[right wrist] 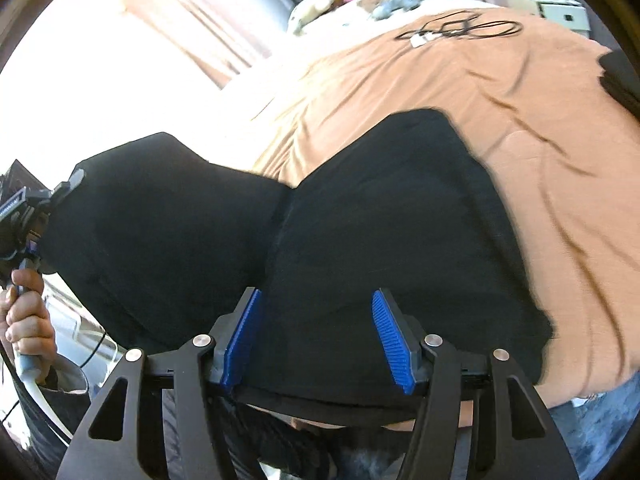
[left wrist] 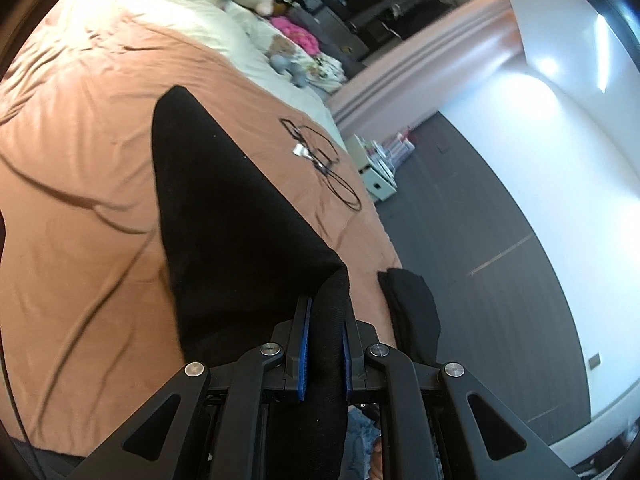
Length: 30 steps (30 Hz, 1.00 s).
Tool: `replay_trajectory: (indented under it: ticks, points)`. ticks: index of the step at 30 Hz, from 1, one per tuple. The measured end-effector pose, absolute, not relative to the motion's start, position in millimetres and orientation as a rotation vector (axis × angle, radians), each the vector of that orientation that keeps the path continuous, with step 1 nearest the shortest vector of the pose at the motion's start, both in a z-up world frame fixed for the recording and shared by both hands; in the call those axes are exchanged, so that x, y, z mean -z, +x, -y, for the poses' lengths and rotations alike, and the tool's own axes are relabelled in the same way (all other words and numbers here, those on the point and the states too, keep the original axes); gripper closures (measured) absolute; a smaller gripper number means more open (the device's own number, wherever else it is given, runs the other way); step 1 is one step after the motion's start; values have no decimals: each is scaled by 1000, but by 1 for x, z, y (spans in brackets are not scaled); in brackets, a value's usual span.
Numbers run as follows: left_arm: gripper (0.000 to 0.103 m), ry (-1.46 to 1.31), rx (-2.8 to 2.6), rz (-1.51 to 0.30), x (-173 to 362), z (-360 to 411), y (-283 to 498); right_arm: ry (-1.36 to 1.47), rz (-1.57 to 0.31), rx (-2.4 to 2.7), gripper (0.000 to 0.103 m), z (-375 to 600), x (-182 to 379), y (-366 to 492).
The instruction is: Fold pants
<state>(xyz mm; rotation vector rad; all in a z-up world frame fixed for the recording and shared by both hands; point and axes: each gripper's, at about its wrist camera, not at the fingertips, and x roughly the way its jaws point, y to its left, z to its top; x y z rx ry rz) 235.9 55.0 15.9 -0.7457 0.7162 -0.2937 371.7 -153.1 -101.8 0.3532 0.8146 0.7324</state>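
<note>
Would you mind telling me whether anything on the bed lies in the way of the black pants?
Nothing visible does: the black cloth pants lie on bare orange bedspread; the coiled black cable sits well beyond them.

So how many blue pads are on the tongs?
4: two on the left tongs, pinching the black pants; two on the right tongs, spread apart above the pants.

Your left wrist camera rides just behind the left gripper (left wrist: 326, 316), looking down its fingers along the bed's brown cover (left wrist: 92, 184) toward the far pillows, with the floor at its right; your right wrist camera sits just behind the right gripper (right wrist: 318, 312), close over the black pants (right wrist: 360, 220), facing across the same cover; both views share the pants, the cover and the coiled black cable (left wrist: 324, 160).
</note>
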Motion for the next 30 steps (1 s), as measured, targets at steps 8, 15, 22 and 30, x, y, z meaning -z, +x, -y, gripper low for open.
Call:
replay_trajectory:
  ticks: [8,15,22,30]
  points:
    - [90,-671,363,-798,-7,12,278,473,-755,-678,47,214,109,371]
    - [90,-643,419,-894,25,68,317,512,-755,-632,47,248,124,363]
    - [90,-631,439,-1030,76,117,360,549,-771,-580,47,280,130,362]
    - [84,-592,439,-1085,93,151,366,568,-781,-566,47,302,130,362]
